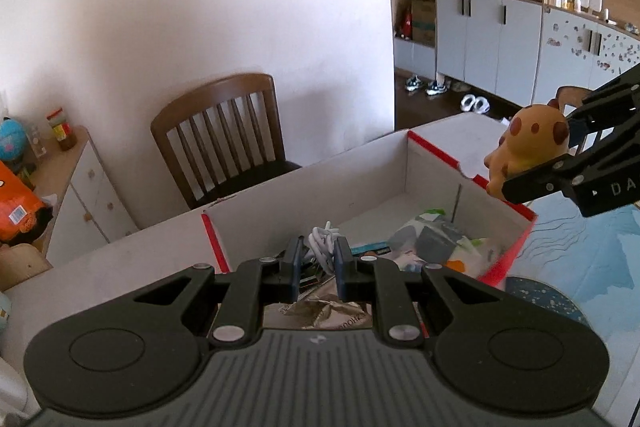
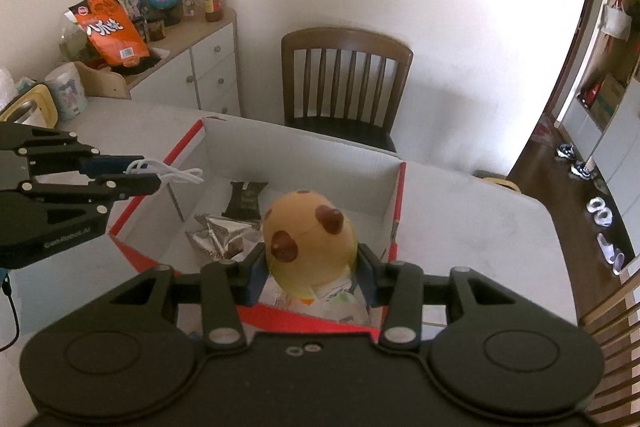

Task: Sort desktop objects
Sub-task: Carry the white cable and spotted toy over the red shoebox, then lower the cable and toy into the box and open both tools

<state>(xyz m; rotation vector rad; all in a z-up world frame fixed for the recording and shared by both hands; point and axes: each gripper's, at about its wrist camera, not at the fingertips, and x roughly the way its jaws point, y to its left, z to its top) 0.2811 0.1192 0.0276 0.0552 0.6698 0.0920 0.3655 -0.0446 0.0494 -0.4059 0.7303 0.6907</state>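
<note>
An open cardboard box (image 1: 404, 163) with red edges stands on the white table; it also shows in the right wrist view (image 2: 300, 147). My left gripper (image 1: 317, 259) is shut on a white coiled cable (image 1: 322, 241) and holds it over the box's left side; the cable also shows in the right wrist view (image 2: 176, 174). My right gripper (image 2: 310, 269) is shut on a yellow toy with brown spots (image 2: 310, 241), above the box's near edge; the toy also shows in the left wrist view (image 1: 524, 147). The box holds crumpled wrappers (image 2: 224, 237) and packets (image 1: 436, 243).
A brown wooden chair (image 2: 346, 79) stands behind the table against the wall. A low white cabinet (image 2: 200, 67) at the left carries an orange snack bag (image 2: 110, 29) and a globe. A blue patterned mat (image 1: 580, 267) lies to the right of the box.
</note>
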